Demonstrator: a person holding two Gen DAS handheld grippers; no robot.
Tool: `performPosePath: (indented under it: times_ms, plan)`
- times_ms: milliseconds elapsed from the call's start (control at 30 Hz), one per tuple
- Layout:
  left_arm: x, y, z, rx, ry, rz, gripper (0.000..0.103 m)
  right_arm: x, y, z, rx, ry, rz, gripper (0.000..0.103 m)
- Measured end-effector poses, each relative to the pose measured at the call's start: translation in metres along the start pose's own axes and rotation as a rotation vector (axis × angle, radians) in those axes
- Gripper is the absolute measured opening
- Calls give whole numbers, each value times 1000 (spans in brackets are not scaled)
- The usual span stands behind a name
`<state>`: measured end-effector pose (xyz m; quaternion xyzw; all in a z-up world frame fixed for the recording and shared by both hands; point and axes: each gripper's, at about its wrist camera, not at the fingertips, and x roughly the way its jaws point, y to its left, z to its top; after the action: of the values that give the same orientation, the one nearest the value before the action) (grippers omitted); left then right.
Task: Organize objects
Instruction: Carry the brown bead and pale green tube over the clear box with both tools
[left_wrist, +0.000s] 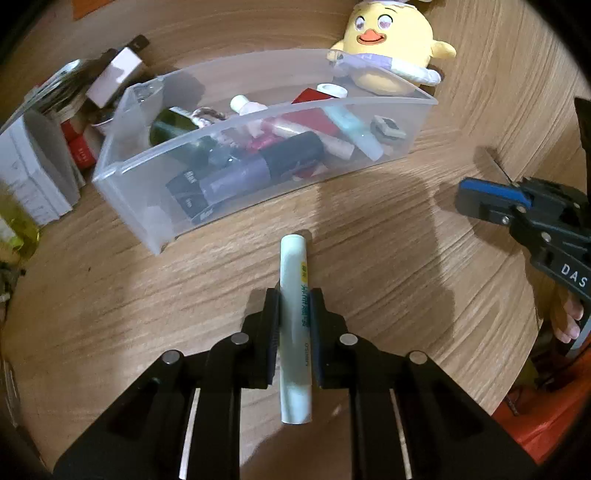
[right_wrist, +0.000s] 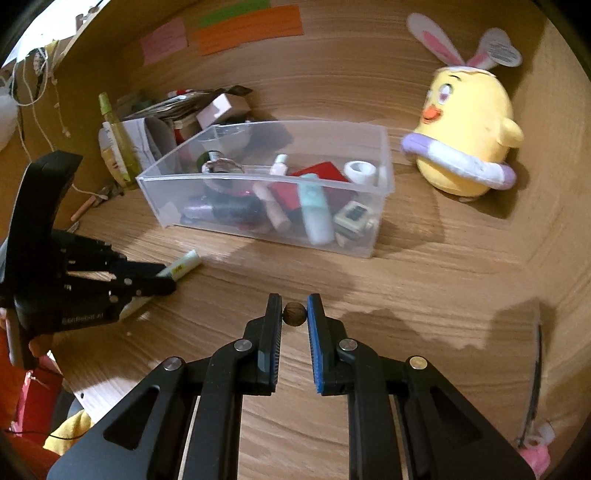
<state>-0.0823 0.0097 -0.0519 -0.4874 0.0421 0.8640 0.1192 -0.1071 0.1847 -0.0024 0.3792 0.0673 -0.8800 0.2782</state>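
Tube is pinched lengthwise between the left gripper's fingers, long axis pointing at the clear bin just ahead, while the right gripper, farther from the bin, pinches a small brown ball above the bench.

Bin was translucent, smooth plastic. Table was matt woodgrain. Upper-right chick toy looked soft plush cloth.
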Motion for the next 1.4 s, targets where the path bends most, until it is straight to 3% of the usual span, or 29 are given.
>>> performPosePath:
  times_ms: [200,600,1100,1400]
  plan:
    - [-16,-1,-4,-75,-73,14,15,6,14,13,-31,-19,43,13]
    - [-62,-7,15,-122,-241,22,15,-2,29,46,-76,-99,73,12]
    - [-104,15,52,-181,-410,7,15,-13,27,82,-100,-181,55,12]
    - [-104,35,80,-224,-448,9,15,-8,22,104,-123,-205,3,12]
